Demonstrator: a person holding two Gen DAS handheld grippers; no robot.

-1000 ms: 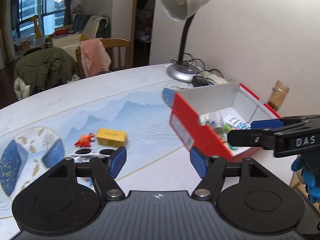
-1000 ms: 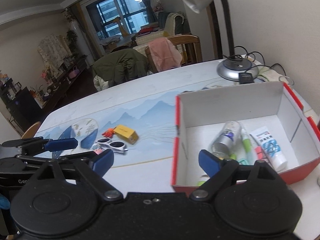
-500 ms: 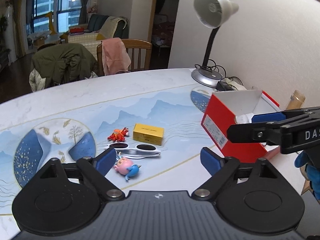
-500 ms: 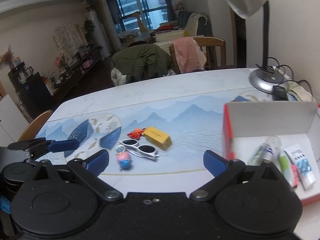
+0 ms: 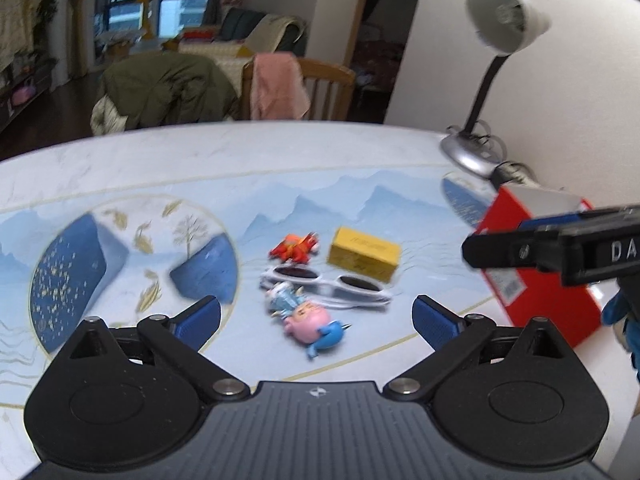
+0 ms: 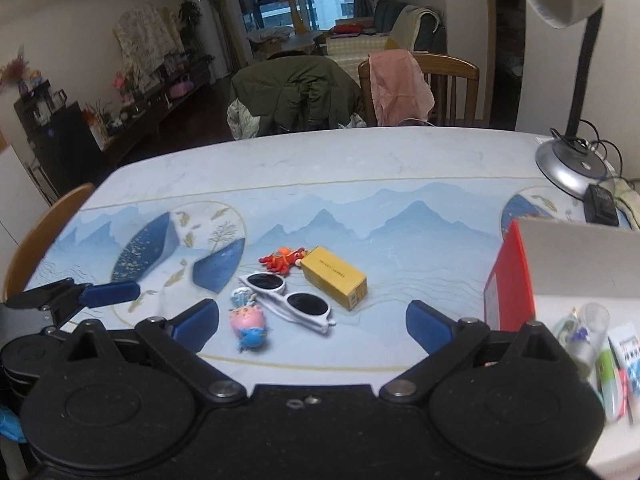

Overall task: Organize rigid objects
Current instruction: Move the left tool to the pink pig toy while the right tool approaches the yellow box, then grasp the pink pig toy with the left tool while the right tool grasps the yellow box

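A pink pig toy (image 5: 308,320) (image 6: 248,320), white sunglasses (image 5: 328,284) (image 6: 286,300), a yellow box (image 5: 364,254) (image 6: 334,278) and a red toy (image 5: 294,248) (image 6: 282,260) lie clustered on the blue-patterned table. My left gripper (image 5: 316,314) hovers just short of the pig; its jaws are opening and hold nothing. To the right stands the red box (image 5: 536,280) (image 6: 510,280), with a small bottle (image 6: 584,328) and tubes inside. My right gripper (image 6: 312,316) is open and empty, above the table before the sunglasses.
A desk lamp (image 5: 500,40) stands at the back right by the wall, its silver base (image 6: 572,164) beside a black adapter (image 6: 600,204) and cables. Chairs with a green coat (image 6: 296,92) and a pink cloth (image 6: 400,80) line the far table edge.
Both grippers swung left, away from the red box and toward the cluster of small things. The left gripper's jaws spread wider. The pig toy came into view.
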